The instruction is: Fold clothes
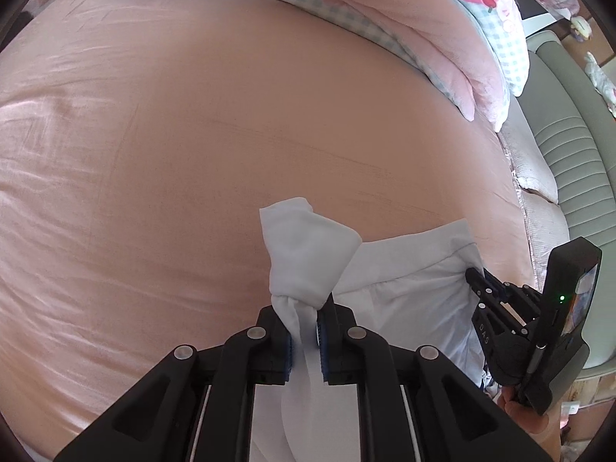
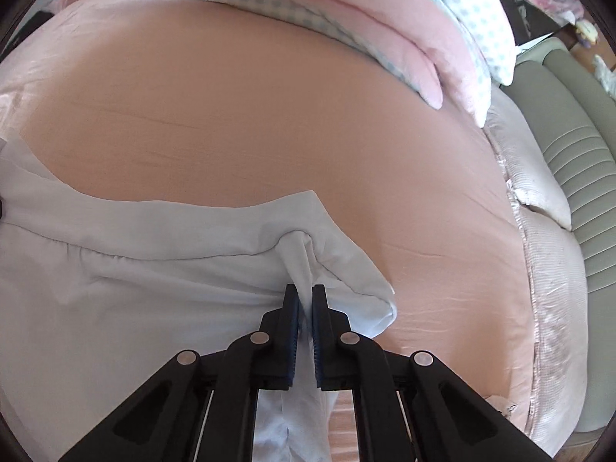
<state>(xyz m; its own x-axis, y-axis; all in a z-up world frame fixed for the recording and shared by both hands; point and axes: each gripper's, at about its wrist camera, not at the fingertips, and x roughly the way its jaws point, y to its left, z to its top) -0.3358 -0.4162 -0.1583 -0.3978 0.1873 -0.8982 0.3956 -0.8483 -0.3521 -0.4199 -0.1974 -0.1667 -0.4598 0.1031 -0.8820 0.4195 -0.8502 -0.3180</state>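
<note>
Now, left gripper: clamped on garment corner.
Right gripper: pinching bunched edge.
Advice: lift evenly, keep cloth taut between pads.

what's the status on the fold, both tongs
Left tongs shut on white garment. Right tongs shut on its other bunched edge. Garment partly on the pink bedsheet. Nothing in the way.

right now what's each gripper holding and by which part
Both grip the white garment: the left gripper pinches a bunched corner, the right gripper a fold at its far edge.
</note>
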